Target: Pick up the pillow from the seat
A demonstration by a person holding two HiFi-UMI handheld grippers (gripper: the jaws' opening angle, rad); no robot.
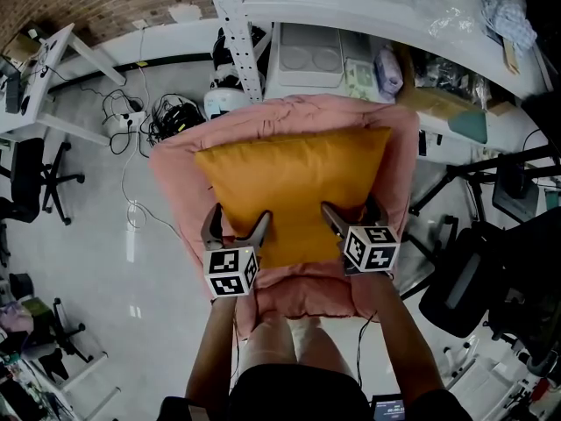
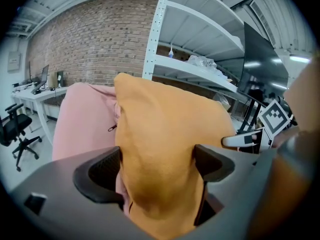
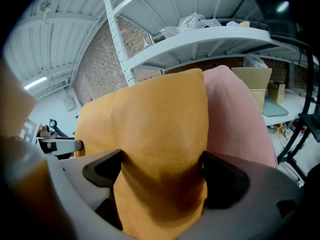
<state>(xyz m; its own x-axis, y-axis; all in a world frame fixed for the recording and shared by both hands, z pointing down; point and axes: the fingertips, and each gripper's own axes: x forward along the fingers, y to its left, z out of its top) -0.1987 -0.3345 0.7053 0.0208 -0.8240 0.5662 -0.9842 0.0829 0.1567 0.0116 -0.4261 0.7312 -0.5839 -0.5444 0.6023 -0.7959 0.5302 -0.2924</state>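
An orange pillow [image 1: 294, 182] lies on the pink padded seat [image 1: 175, 178], leaning on its backrest. My left gripper [image 1: 238, 229] is at the pillow's front left edge, jaws spread wide. In the left gripper view the orange pillow [image 2: 165, 149] bulges up between both pads and fills the gap of the left gripper [image 2: 157, 171]. My right gripper [image 1: 352, 220] is at the front right edge, spread just as wide. In the right gripper view the pillow [image 3: 155, 144] fills the gap of the right gripper [image 3: 160, 176] the same way. The pillow rests on the seat.
A white metal shelf rack [image 1: 241, 33] with boxes and bags stands behind the seat. Black office chairs [image 1: 473, 288] sit at the right and another [image 1: 35, 182] at the left. Cables and a power strip [image 1: 131, 121] lie on the grey floor.
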